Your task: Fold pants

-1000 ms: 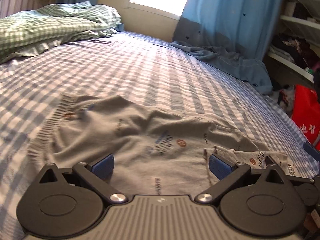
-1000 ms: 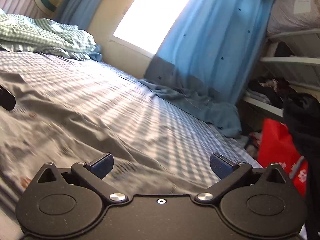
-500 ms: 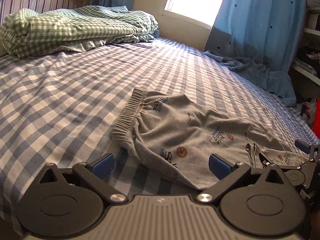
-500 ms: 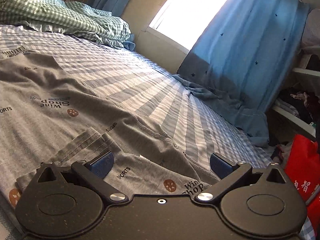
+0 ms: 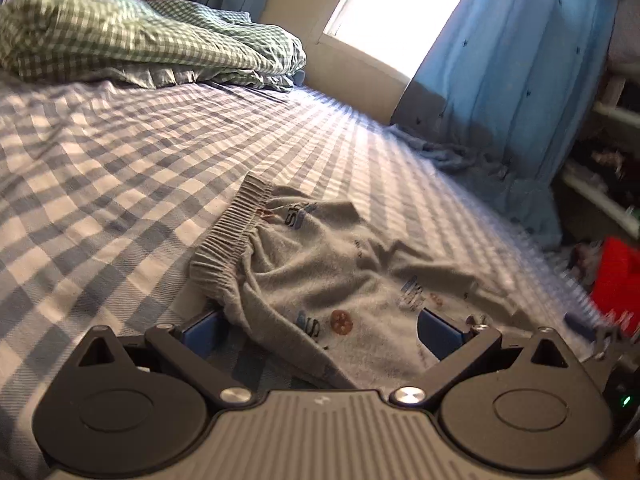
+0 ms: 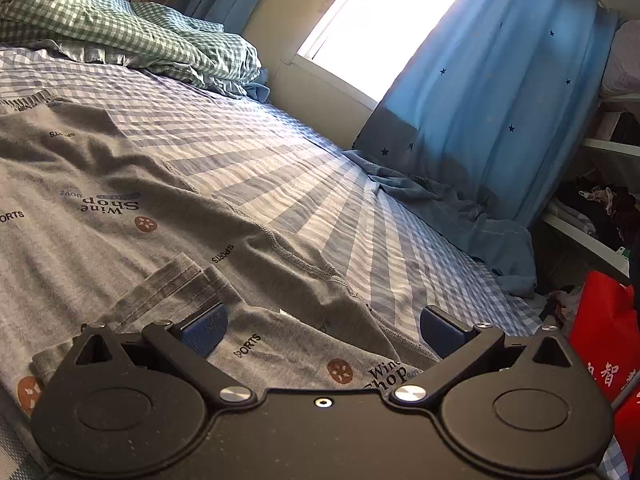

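Observation:
Grey printed pants (image 5: 320, 280) lie rumpled on the blue checked bed sheet (image 5: 100, 184), with the ribbed waistband (image 5: 228, 236) toward the left. My left gripper (image 5: 320, 330) is open, low over the near edge of the pants by the waistband. My right gripper (image 6: 322, 326) is open and empty, low over the leg end of the pants (image 6: 120, 208), where a cuff (image 6: 176, 280) lies folded over. The right gripper's body shows at the right edge of the left wrist view (image 5: 612, 344).
A green checked duvet (image 5: 132, 40) is piled at the head of the bed. A blue curtain (image 6: 492, 92) hangs by the window and drapes onto the bed's far edge. Shelves (image 6: 592, 208) and a red bag (image 6: 604, 344) stand to the right.
Both grippers have stayed open. The left gripper has pulled back off the pants and come in low and close by the waistband. The right gripper has shifted slightly over the leg end.

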### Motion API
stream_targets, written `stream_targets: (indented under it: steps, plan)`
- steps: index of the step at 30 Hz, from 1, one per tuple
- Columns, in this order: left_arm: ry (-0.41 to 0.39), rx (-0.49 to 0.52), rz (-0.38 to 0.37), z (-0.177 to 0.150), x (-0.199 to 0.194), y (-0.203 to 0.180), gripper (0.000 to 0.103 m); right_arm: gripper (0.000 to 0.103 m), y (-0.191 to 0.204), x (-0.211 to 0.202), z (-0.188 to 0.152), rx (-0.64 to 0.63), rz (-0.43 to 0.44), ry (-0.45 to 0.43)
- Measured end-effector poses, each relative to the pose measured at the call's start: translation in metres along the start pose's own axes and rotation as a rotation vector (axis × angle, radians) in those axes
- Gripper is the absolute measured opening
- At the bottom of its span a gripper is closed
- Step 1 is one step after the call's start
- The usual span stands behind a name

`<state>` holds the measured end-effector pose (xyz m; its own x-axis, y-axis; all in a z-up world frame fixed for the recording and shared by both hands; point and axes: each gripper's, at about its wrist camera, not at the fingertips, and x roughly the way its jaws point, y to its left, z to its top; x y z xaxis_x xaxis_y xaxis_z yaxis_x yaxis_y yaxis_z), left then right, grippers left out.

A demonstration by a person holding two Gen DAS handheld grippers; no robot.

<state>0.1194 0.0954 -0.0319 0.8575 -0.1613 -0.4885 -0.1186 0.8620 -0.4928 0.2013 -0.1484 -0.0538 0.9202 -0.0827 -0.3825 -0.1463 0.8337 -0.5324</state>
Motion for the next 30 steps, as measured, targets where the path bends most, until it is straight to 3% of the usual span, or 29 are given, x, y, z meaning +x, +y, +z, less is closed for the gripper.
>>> stream_targets:
  steps: [3,10,23,30]
  plan:
    - [-0.068,-0.147,-0.061,0.003,0.003,0.022,0.103,0.102,0.0,0.0,0.0,0.001,0.001,0.0]
    - [-0.093,-0.205,-0.008,0.014,0.016,0.025,0.102,0.102,0.0,0.0,0.0,0.003,0.002,0.0]
    - [-0.123,-0.187,0.051,0.013,0.021,0.02,0.098,0.102,0.0,0.0,-0.001,0.001,0.001,-0.002]
    - [-0.114,-0.12,-0.012,0.025,0.032,0.034,0.103,0.102,0.0,0.0,0.0,0.002,0.0,-0.002]
